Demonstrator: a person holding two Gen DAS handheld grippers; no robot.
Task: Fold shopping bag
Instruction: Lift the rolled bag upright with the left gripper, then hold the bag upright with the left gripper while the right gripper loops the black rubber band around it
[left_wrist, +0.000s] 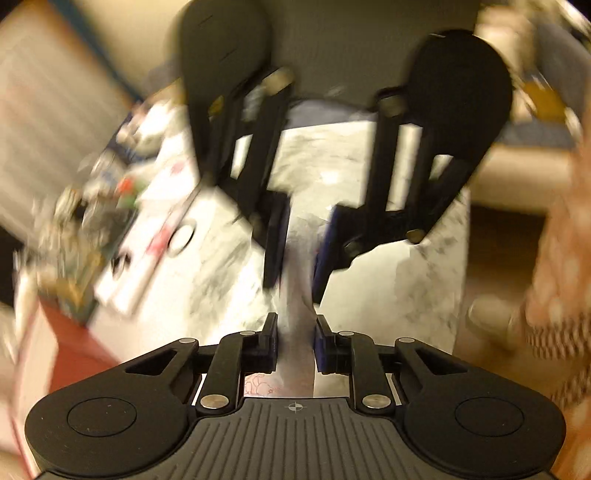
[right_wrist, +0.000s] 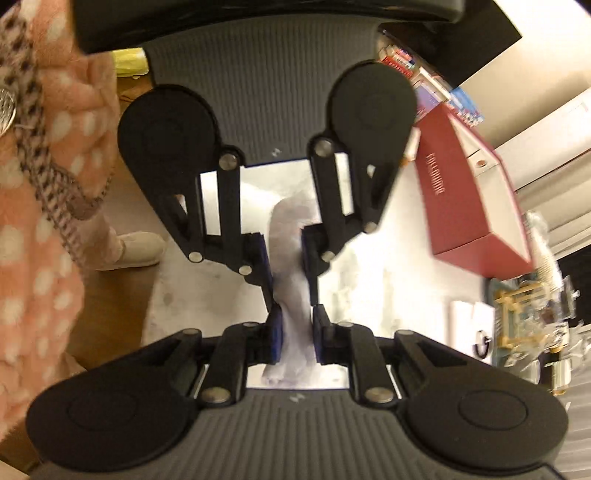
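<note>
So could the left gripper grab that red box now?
Probably not yet: the left gripper is shut on the shopping bag, which the right gripper grips too. The red box lies off to its side; it would need to let go first.

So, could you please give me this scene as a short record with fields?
bag: pale bunched strip, spanning between both claws
left claw: shut on bag
right claw: shut on bag, facing the left claw
table: marble-look top, under the bag
red box: off to one side, apart from the bag
</note>
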